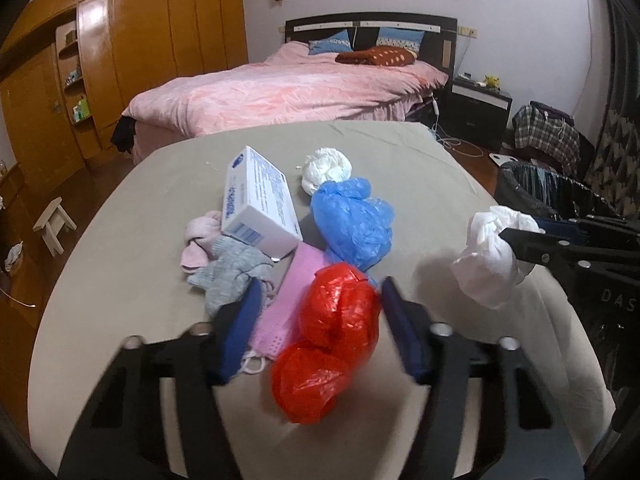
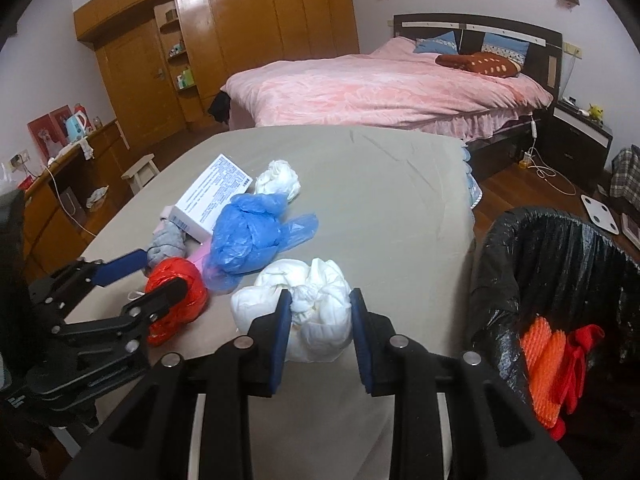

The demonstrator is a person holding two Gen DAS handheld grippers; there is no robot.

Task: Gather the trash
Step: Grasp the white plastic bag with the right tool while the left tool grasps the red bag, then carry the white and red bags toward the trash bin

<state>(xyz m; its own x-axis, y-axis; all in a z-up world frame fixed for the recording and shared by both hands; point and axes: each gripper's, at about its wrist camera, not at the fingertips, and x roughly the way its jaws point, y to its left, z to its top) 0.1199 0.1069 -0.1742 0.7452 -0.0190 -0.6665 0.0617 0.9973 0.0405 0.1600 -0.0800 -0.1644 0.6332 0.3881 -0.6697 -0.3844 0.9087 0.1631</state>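
Observation:
A red plastic bag (image 1: 334, 340) lies on the grey table (image 1: 120, 280) between the fingers of my open left gripper (image 1: 320, 300); it also shows in the right wrist view (image 2: 176, 292). My right gripper (image 2: 320, 312) is shut on a crumpled white bag (image 2: 316, 320), held above the table near its right edge; the left wrist view shows that bag (image 1: 488, 260) too. A blue bag (image 1: 352, 224), another white bag (image 1: 326, 168), a white box (image 1: 260, 200), a pink mask (image 1: 288, 304) and socks (image 1: 224, 264) lie in a pile.
A bin with a black liner (image 2: 560, 264) stands right of the table, holding orange and red trash (image 2: 556, 364). A pink bed (image 2: 380, 88) stands behind the table. A wooden wardrobe (image 2: 240, 40) and a small stool (image 2: 140, 172) are on the left.

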